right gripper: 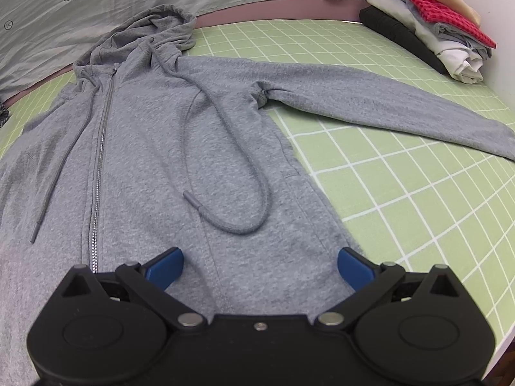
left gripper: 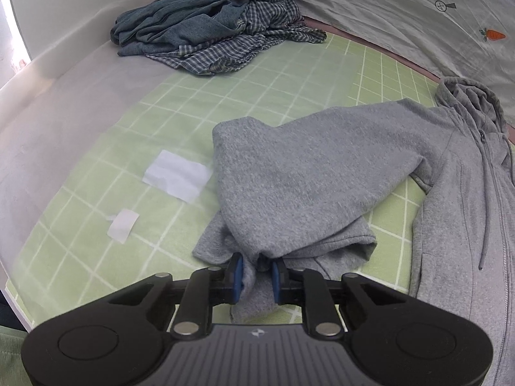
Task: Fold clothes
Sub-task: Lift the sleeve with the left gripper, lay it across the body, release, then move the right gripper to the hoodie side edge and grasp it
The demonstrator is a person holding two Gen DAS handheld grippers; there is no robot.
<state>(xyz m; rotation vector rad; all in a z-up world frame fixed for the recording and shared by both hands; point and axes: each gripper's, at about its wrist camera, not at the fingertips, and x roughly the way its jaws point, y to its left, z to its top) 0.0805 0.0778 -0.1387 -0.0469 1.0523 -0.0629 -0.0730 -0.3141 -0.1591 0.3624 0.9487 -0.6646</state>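
Two white paper scraps [left gripper: 176, 175] lie on the green gridded mat [left gripper: 289, 74], carrot-print sheet [left gripper: 402, 6] behind.

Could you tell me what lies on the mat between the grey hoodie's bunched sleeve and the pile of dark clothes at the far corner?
In the left wrist view, only bare green mat separates the sleeve from the pile.

surface: pale green mat with white grid lines [right gripper: 418, 193] | behind it: pink padded edge [right gripper: 273, 13], then wrinkled grey printed sheet with small carrot motif [left gripper: 402, 16] | left side: white glossy wall panel [left gripper: 58, 74] | light: even, soft, bright strip at far left
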